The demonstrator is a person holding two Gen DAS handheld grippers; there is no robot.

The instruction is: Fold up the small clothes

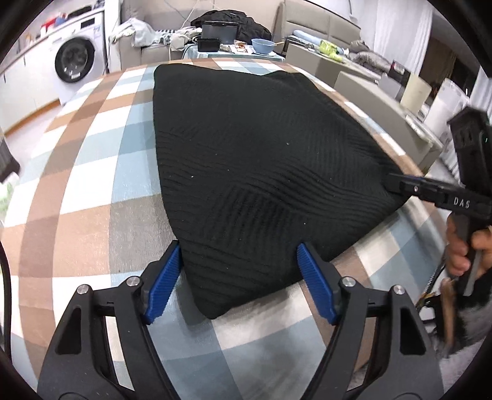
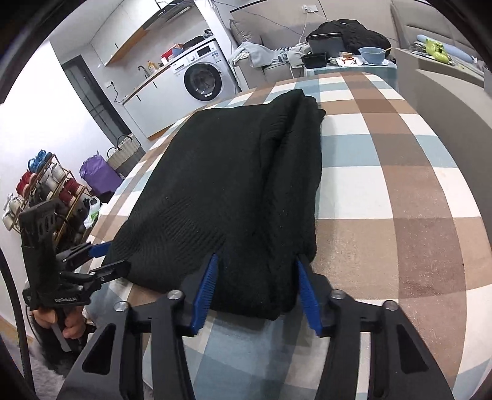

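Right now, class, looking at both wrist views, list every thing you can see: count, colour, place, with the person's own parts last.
knitted garment: one, black, folded on the table
tablecloth: one, checked brown, blue and white, covering the table
washing machine: one, white, back left by the counter
bowl: one, pale blue, on the far low table
black tray: one, beside the bowl
sofa: one, beige, along the far wall, strewn with clothes
shoe rack: one, metal, on the floor at left
left gripper: one, black with blue pads, astride the garment's near corner
right gripper: one, same colours, astride the garment's other near end
hand: one, holding the right gripper's handle
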